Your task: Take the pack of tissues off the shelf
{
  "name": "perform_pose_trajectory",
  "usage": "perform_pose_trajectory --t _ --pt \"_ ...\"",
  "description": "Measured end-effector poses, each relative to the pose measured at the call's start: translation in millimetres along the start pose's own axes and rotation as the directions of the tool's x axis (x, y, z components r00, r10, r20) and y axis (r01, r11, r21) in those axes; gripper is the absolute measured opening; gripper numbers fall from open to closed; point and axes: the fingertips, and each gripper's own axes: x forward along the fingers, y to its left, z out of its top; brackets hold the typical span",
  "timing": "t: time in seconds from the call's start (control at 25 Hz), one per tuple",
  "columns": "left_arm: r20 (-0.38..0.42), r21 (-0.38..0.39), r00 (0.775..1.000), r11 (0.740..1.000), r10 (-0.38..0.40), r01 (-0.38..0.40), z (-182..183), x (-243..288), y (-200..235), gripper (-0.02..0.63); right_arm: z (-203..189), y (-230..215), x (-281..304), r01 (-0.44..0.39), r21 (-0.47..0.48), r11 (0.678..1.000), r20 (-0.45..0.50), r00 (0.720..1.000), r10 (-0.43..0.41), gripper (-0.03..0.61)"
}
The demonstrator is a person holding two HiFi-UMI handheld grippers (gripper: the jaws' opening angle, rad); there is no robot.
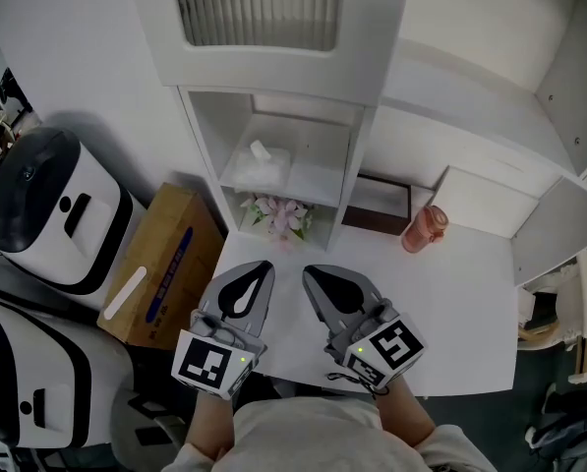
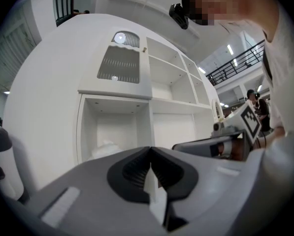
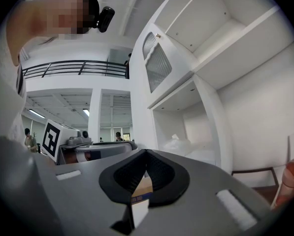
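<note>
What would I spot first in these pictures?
Two grey claws, the left claw and right claw, hang shut and empty over the white table. Straight ahead a white tissue pack sits on the cubby shelf, and a pink bottle stands to the right.

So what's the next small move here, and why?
Probably open the left hand-held gripper and ease it forward: its jaws are shut and empty, short of the white shelf cubby, where the soft white tissue pack lies roughly in line with it.
</note>
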Motion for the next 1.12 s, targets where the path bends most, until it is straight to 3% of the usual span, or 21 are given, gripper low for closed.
perform_pose_trajectory --t 0.52,0.88,0.96,1.12 --pt "0.011 0.022 0.998 0.998 -0.066 0.066 6 19 62 0.002 12 -9 49 0.121 -0.011 0.993 0.015 0.993 -0.121 0.002" --pt "-0.035 -0.010 0.998 0.999 -0.042 0.042 -18 39 112 0.003 6 -19 71 0.207 -0.007 0.978 -0.002 0.978 -0.207 0.002" --pt "-0.059 -0.016 0.996 0.998 -0.061 0.060 -26 44 118 0.063 6 -22 73 0.227 -0.005 0.974 -0.004 0.974 -0.227 0.002" --pt "-0.088 -0.022 0.994 0.998 -0.065 0.064 -40 56 130 0.074 4 -28 75 0.263 -0.006 0.965 -0.013 0.965 -0.263 0.002"
